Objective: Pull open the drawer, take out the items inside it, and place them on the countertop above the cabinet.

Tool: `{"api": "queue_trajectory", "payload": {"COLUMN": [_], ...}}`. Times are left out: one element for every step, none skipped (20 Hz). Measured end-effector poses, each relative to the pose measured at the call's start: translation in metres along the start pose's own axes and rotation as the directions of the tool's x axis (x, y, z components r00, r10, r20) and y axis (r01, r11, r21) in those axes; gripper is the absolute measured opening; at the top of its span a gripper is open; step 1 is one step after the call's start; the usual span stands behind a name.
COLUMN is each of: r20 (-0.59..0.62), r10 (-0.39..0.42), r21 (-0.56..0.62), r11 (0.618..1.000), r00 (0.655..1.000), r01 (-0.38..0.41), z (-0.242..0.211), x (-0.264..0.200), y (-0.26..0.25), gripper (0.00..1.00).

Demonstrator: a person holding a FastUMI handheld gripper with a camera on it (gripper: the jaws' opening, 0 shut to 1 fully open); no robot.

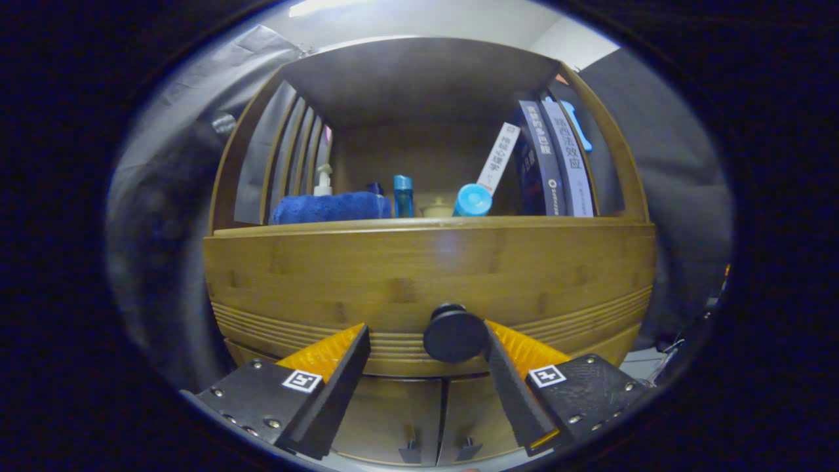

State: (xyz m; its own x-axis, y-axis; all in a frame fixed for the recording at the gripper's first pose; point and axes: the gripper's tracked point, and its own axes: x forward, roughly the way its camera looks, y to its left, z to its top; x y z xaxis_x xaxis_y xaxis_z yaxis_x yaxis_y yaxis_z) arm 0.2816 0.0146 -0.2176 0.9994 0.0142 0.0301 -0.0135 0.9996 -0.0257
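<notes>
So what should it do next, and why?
Probably close the tool on the round knob: the knob sits between its open fingers, nearer one of them, and the drawer front looks shut, so gripping comes before pulling.

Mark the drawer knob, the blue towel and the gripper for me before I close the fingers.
drawer knob point(454, 333), gripper view, on its round face between the fingers.
blue towel point(331, 207), gripper view, middle of its folded front on the countertop.
gripper point(425, 339), gripper view, open, midway between its fingertips.

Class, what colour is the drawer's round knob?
Black, clearest in the gripper view: knob between the open gripper fingers.
</notes>
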Motion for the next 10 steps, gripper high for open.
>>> {"api": "queue_trajectory", "payload": {"r20": [-0.018, -0.024, -0.019, -0.012, -0.014, -0.021, -0.004, 0.026, 0.065, 0.095], "r10": [-0.020, -0.037, -0.049, -0.052, -0.051, -0.056, -0.052, -0.051, -0.054, -0.056], "r21": [0.007, 0.019, 0.030, 0.038, 0.037, 0.031, 0.018, 0.004, -0.020, -0.045], "r11": [1.000, 0.999, 0.998, 0.998, 0.998, 0.998, 0.999, 0.999, 0.998, 0.997], "r00": [1.000, 0.999, 0.999, 0.999, 0.999, 0.998, 0.999, 0.998, 0.996, 0.994], "r01": [0.021, 0.038, 0.050, 0.052, 0.052, 0.057, 0.052, 0.051, 0.055, 0.060], "z": [0.003, 0.010, 0.019, 0.032, 0.042, 0.054, 0.071, 0.095, 0.121, 0.146], "x": [-0.003, -0.010, -0.020, -0.028, -0.037, -0.051, -0.067, -0.082, -0.098, -0.113], "y": [-0.008, -0.018, -0.023, -0.026, -0.026, -0.028, -0.030, -0.031, -0.032, -0.034], "gripper": [0.99, 0.99, 0.99, 0.99, 0.99, 0.99, 0.99, 0.99, 0.99, 0.99]}}
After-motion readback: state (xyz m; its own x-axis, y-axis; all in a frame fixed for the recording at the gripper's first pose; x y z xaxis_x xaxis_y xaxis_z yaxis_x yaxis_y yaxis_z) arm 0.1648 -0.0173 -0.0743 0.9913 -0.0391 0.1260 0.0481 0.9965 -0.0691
